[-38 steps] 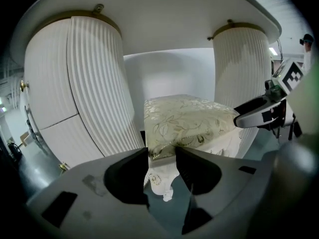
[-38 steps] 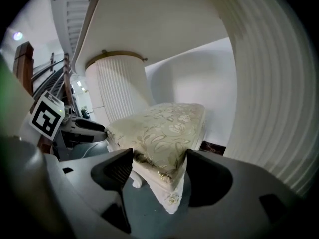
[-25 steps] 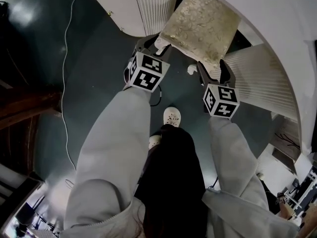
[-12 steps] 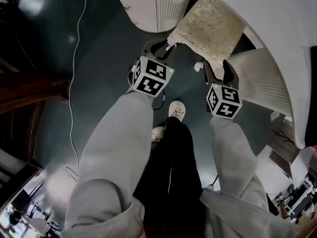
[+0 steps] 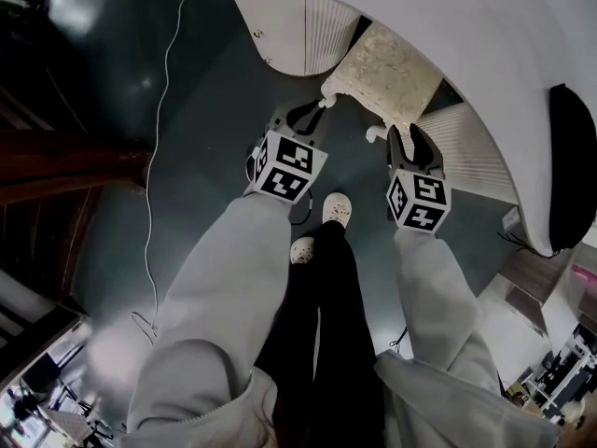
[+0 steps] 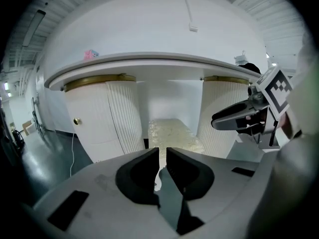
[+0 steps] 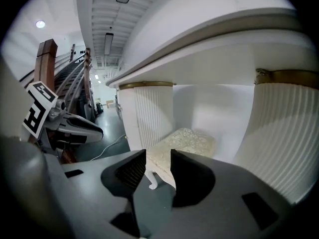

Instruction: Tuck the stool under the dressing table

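Note:
The stool, with a cream patterned cushion and white legs, stands in the gap under the white dressing table, between its two ribbed pedestals. My left gripper hangs in front of the stool's near left corner, apart from it. Its jaws are closing to a narrow slit with nothing between them. Short of the near right corner, my right gripper is also closing on nothing. Both gripper views look over the jaws at the stool beyond.
The ribbed pedestals flank the stool closely. A white cable trails over the dark floor at the left, beside dark wooden rails. The person's white shoes stand just behind the grippers. A black object lies on the tabletop.
Both grippers have drawn back from the stool's near corners and risen, and their jaws have narrowed. The stool now looks smaller and sits deeper between the pedestals.

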